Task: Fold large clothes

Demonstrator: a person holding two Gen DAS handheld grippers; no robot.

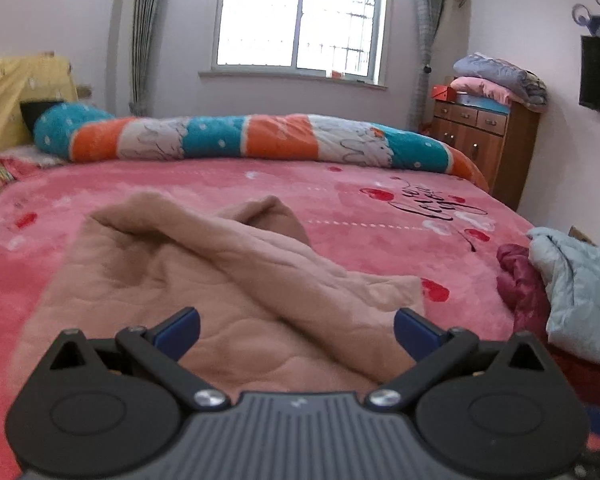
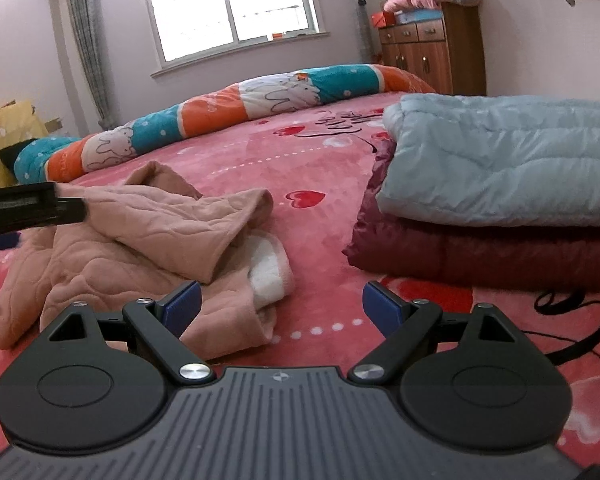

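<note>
While my left gripper and right gripper hang released, holding nothing, the pink quilted garment lies crumpled and unfolded on the pink bedspread, beside two already folded coats, light blue on maroon, nothing obstructing

Right gripper, jaws apart, above rumpled pink garment on red bedspread.

Both wrist views sit low over the bed, facing the window — sharing the peach garment.
</note>
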